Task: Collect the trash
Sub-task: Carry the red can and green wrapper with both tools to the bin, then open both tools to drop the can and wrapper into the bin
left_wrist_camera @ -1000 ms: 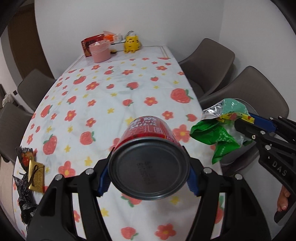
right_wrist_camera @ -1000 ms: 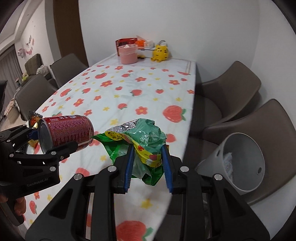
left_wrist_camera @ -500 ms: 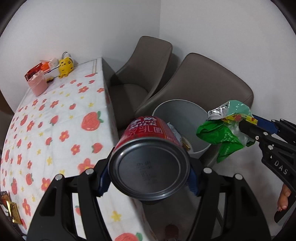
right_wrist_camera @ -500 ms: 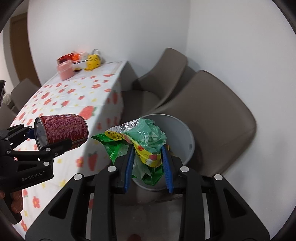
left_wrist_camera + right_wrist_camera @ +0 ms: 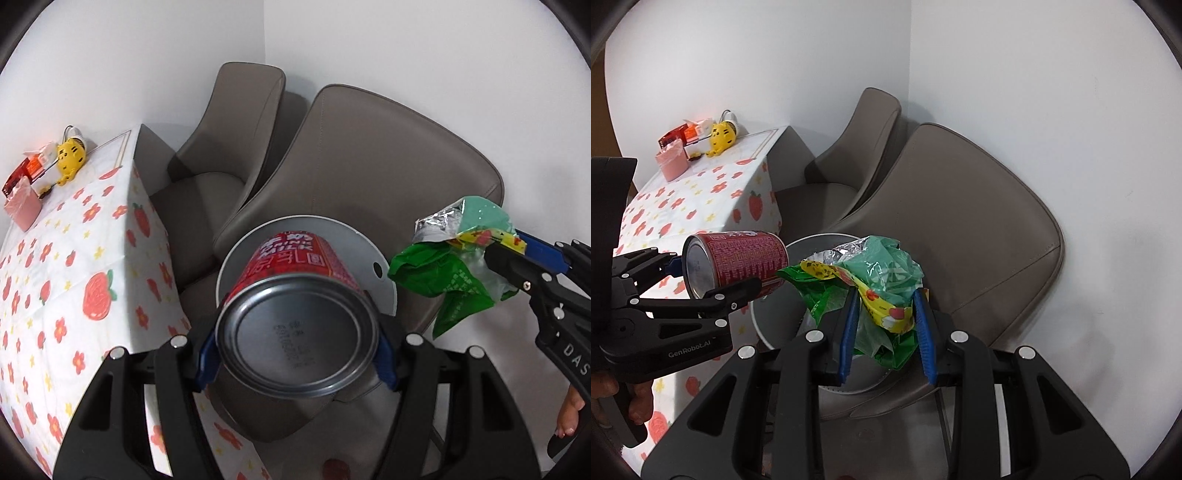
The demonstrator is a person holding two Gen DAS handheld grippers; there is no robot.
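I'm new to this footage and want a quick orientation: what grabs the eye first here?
A red can fills the middle of the left wrist view, clamped sideways in the left gripper, its grey base toward the camera. Just beside it, the right gripper grips crumpled green and yellow wrappers. Both hang over a grey bin on a brown chair, next to the flowered table.

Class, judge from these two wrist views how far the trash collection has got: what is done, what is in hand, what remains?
Done: both items are picked up and off the table. In hand: the left gripper clamps the red can, the right gripper the crumpled wrappers, both over the grey bin on the chair. Left: releasing both into it.
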